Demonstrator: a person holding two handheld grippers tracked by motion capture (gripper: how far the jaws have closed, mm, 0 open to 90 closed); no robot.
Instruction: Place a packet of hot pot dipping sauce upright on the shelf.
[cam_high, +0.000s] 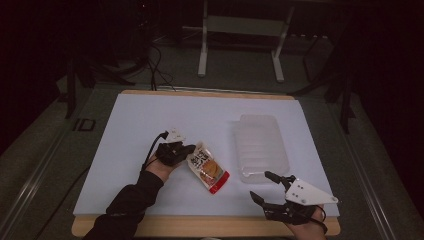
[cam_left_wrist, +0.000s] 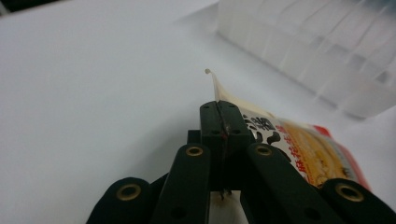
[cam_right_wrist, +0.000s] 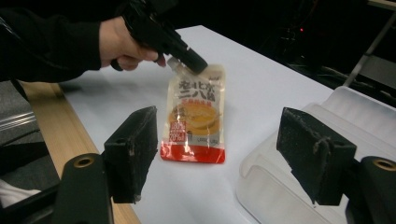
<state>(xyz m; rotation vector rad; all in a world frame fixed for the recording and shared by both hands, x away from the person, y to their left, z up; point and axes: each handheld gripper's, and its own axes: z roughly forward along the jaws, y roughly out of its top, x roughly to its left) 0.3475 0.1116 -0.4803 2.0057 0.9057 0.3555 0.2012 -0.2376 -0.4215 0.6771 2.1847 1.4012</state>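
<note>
2 grippers under my control: my left gripper (cam_high: 186, 150) is clamped on the top edge of the sauce pouch (cam_high: 210, 167) lying on the white table sheet (cam_high: 135, 125) beside the clear plastic tray (cam_high: 261, 145), while my right gripper (cam_high: 263, 187) stands spread and empty near the tray's front corner.

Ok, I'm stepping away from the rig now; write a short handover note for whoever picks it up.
Left gripper: jaws shut on the top edge of the food pouch, whose red bottom end touches the white table mat.
Right gripper: jaws open, holding nothing, near the front end of the clear plastic container.
Done: pouch gripped.
Left, likely: carry the pouch into the container, which has nothing in it yet, then release.
</note>
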